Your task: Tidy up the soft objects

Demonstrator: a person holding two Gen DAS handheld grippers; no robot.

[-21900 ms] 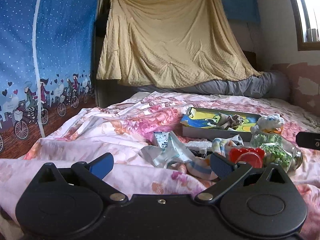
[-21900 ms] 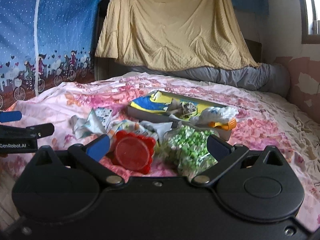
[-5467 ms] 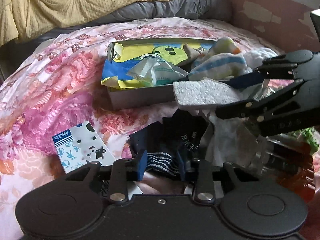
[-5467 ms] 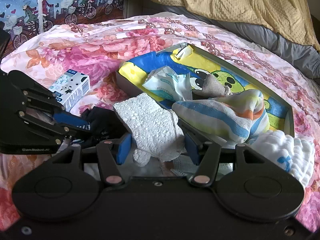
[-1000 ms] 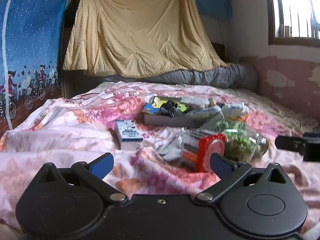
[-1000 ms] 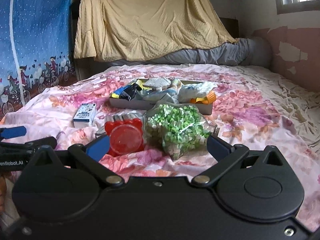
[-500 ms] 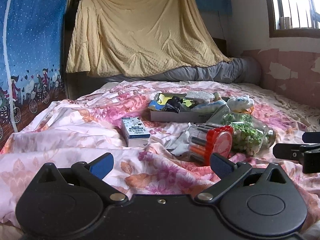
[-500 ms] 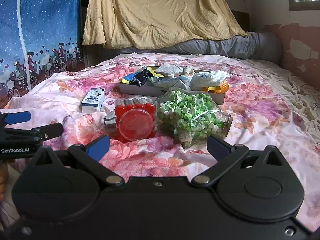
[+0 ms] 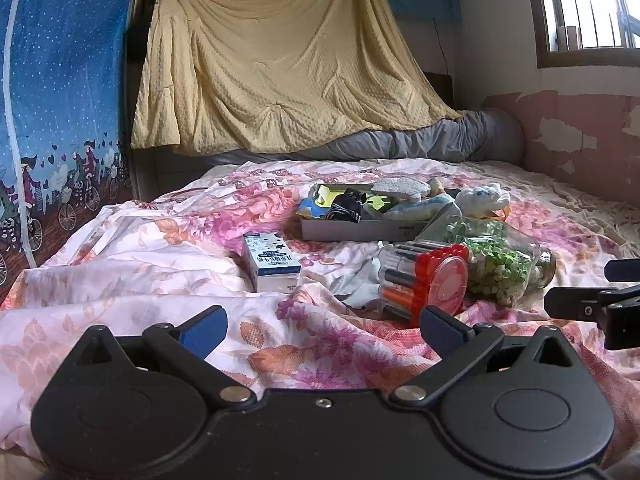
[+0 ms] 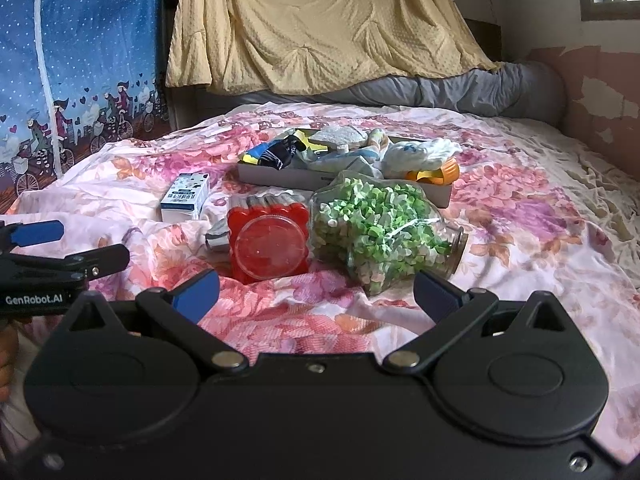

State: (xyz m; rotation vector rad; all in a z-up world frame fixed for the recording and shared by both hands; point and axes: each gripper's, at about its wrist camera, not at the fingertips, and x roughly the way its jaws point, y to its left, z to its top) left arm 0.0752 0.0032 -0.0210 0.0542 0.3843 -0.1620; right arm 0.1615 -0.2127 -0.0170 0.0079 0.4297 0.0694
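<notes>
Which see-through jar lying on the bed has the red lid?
The clear plastic jar packed with marker pens has the scalloped red lid, facing the right gripper. The glass jar beside it holds green and white bits and shows no red lid.

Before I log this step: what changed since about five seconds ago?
The left gripper released the dark sock and the right gripper the white sponge; both lie in the tray. Both grippers pulled back, open. Milk carton unmoved.
</notes>
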